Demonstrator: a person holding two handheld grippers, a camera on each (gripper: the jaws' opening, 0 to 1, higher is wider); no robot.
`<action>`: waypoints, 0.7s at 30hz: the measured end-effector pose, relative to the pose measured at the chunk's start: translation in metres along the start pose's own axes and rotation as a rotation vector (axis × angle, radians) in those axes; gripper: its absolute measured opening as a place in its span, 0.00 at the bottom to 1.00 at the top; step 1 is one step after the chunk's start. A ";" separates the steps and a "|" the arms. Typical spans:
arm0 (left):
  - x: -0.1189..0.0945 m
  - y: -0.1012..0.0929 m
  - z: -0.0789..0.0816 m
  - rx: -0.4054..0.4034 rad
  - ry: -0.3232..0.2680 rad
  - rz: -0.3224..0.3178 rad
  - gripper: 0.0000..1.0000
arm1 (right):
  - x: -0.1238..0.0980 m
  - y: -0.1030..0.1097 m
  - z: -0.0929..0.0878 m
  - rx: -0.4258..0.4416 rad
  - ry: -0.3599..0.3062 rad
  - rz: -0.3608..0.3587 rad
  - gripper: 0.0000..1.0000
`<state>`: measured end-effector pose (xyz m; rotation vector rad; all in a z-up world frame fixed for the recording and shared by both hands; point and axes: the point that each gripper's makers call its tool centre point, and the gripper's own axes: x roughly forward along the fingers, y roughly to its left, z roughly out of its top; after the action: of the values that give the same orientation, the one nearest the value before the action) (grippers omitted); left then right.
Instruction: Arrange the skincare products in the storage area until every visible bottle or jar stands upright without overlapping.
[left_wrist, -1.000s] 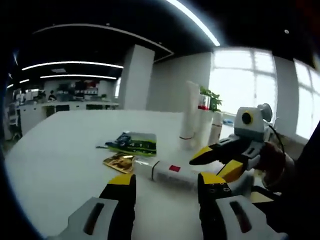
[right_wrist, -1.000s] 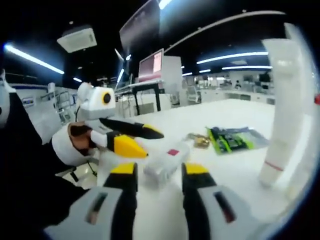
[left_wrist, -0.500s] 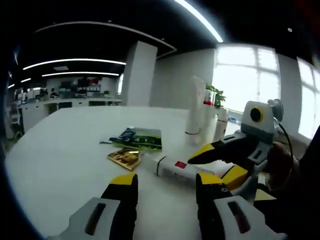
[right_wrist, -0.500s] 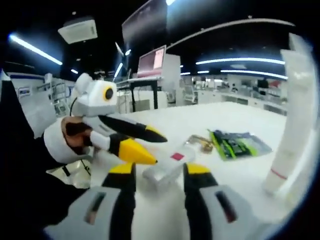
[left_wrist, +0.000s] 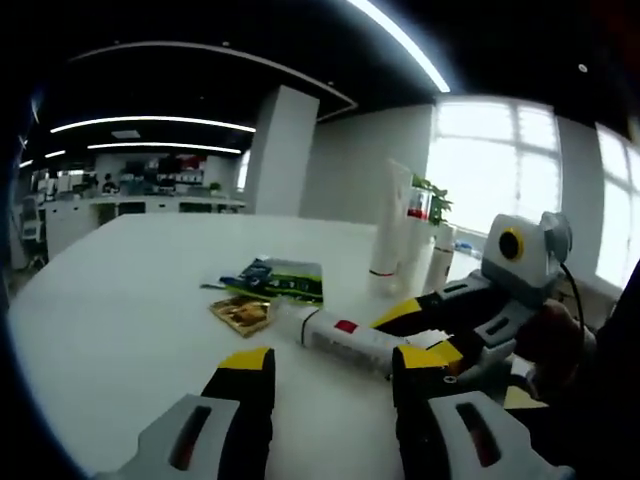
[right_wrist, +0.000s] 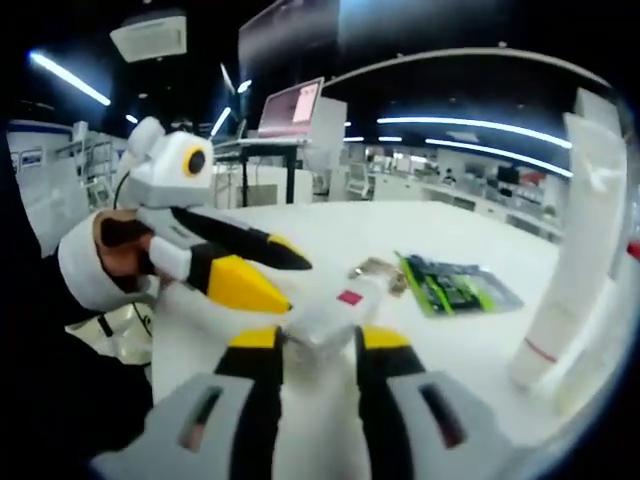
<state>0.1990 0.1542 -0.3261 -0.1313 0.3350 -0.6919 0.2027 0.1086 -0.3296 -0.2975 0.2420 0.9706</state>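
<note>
White tube (right_wrist: 328, 315) lies flat on the counter (left_wrist: 130, 290), long axis running away between the closing right tongs (right_wrist: 318, 345); left tongs (left_wrist: 325, 365) open beside it.

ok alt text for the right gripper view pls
The right claw closes its yellow-tipped jaws on the end of a white tube lying flat on a white table. The left claw hovers open beside it, with a green packet and upright white tubes beyond.
</note>
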 end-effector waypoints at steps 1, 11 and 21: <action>0.000 0.000 0.000 -0.001 0.002 0.000 0.47 | -0.001 -0.001 -0.001 0.002 0.002 -0.003 0.24; 0.001 0.000 -0.001 0.000 0.002 0.006 0.47 | -0.005 -0.013 -0.007 0.010 0.008 -0.049 0.18; 0.002 -0.004 -0.001 -0.017 0.002 -0.013 0.47 | -0.011 -0.009 0.004 0.070 -0.059 -0.019 0.16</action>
<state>0.1975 0.1498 -0.3265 -0.1493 0.3419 -0.7017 0.2043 0.0969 -0.3215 -0.2062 0.2187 0.9483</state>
